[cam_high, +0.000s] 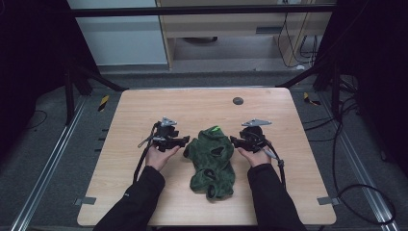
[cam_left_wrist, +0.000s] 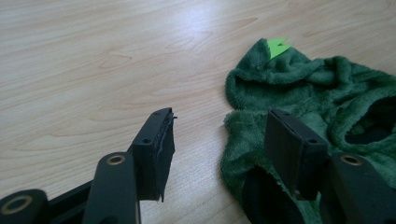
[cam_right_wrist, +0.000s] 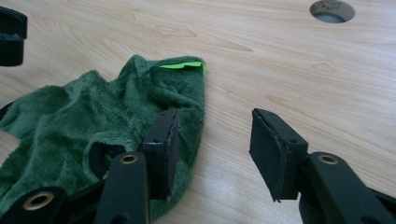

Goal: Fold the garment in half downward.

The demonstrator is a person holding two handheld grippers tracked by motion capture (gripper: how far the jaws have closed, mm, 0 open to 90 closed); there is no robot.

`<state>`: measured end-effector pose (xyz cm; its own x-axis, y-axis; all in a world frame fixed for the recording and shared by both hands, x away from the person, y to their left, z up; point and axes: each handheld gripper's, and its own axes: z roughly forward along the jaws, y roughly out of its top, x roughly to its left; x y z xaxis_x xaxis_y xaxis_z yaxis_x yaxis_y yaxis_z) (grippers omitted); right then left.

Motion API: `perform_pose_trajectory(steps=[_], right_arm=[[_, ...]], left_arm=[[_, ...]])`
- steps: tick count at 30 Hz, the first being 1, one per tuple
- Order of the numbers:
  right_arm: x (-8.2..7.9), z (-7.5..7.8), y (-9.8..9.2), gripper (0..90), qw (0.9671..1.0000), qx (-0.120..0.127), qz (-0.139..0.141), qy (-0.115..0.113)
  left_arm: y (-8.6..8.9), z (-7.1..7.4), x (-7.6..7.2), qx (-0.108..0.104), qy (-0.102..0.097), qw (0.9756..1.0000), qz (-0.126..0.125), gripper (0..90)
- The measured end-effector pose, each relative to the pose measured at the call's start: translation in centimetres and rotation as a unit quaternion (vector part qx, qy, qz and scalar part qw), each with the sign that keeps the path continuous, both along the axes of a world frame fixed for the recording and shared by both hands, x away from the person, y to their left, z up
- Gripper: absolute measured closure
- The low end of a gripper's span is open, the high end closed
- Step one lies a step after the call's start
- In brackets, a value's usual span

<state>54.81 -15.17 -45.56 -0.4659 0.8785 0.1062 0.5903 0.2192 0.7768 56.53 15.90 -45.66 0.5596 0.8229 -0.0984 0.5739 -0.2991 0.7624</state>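
Observation:
A small dark green fleece garment [cam_high: 210,161] lies crumpled in the middle of the wooden table [cam_high: 144,110], with a bright green tag [cam_high: 215,128] at its far end. My left gripper [cam_high: 185,141] is at the garment's left edge and is open. In the left gripper view the left gripper [cam_left_wrist: 219,126] has one jaw over bare wood and the other over the garment [cam_left_wrist: 303,84], near the tag [cam_left_wrist: 279,46]. My right gripper [cam_high: 233,140] is open at the right edge. In the right gripper view the right gripper [cam_right_wrist: 215,121] straddles the border of the garment [cam_right_wrist: 70,116]. No pad presses on the cloth.
A round cable hole [cam_high: 237,101] sits in the table's far middle and also appears in the right gripper view as the hole [cam_right_wrist: 332,10]. Grey tape marks [cam_high: 85,200] lie near the front corners. Cables trail on the floor to the right [cam_high: 356,192].

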Motion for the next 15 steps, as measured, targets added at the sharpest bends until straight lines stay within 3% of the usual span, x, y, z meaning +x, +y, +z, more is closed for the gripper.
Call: perform_pose_trajectory(steps=[15], right_arm=[[1.4,-1.8,1.3,53.5,0.9997,-0.005,0.008,0.023]], left_arm=[[-1.8,-1.7,1.2,0.017,0.027,0.9994,-0.011,47.1]])
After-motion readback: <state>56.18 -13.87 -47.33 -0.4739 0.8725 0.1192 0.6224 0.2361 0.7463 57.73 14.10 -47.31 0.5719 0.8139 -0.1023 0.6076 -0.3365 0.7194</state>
